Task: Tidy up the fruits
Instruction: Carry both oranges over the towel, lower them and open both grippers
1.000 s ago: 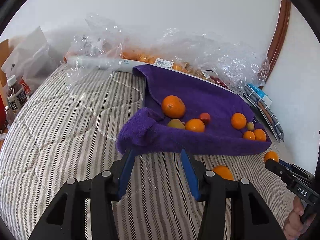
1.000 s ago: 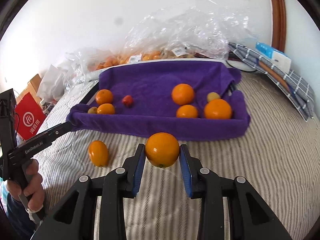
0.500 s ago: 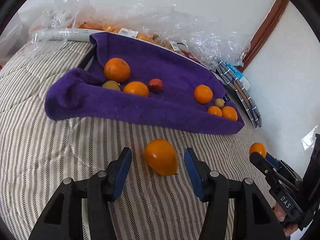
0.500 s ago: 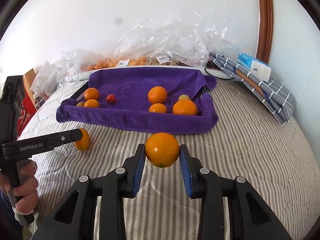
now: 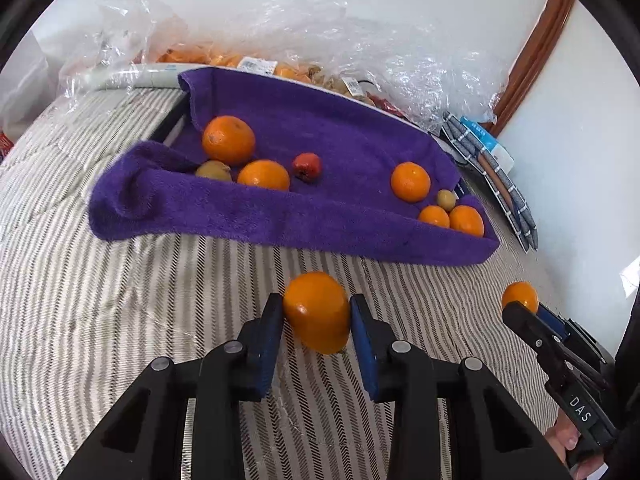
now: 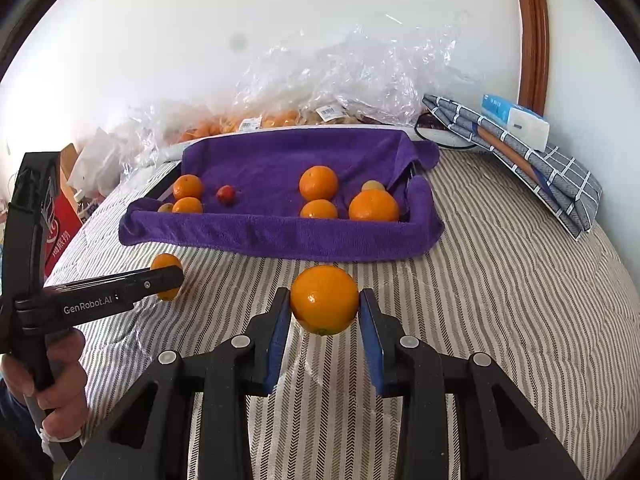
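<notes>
On a grey-striped quilted bed [image 5: 100,300], a glossy oval orange fruit [image 5: 318,312] is seen clamped between the blue pads of the left gripper [image 5: 316,320], its long axis tilted from upper left to lower right. To the right, a round orange citrus fruit [image 6: 324,299] is gripped by the right gripper [image 6: 324,312], which is clenched on its sides. Both fruits are held just short of the near wall of a purple towel-lined tray [image 6: 280,236], which lies straight ahead of each gripper and already holds several oranges and smaller fruits. The right gripper appears nearer to the tray's right end, the left one to its middle, so a forward lift over the folded rim is judged to be required.
</notes>
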`<action>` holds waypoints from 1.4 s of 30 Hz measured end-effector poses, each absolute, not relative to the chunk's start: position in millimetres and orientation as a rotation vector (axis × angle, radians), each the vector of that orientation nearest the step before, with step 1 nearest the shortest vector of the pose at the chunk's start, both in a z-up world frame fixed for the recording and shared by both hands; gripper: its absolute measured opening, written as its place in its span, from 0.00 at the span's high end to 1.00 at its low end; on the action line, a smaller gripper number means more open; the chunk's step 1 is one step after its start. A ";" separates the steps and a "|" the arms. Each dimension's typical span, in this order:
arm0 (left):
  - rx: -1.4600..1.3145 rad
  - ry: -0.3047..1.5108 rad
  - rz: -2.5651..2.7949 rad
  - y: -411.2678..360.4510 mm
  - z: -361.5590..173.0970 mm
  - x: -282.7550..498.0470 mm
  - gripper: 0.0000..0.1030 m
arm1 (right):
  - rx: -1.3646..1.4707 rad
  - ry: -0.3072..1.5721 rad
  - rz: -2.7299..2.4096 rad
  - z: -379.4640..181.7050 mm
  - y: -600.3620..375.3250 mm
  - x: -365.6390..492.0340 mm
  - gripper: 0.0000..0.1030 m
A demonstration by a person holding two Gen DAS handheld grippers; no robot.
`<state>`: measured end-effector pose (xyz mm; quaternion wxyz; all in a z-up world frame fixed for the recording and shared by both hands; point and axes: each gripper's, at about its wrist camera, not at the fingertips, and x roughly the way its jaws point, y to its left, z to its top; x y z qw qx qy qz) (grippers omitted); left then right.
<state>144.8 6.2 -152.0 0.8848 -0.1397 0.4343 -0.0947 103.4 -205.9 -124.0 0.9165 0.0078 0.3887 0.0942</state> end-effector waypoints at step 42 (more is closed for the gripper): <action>-0.220 0.831 -0.133 17.9 -110.8 308.6 0.69 | 0.112 0.796 0.148 -120.9 -214.1 280.1 0.67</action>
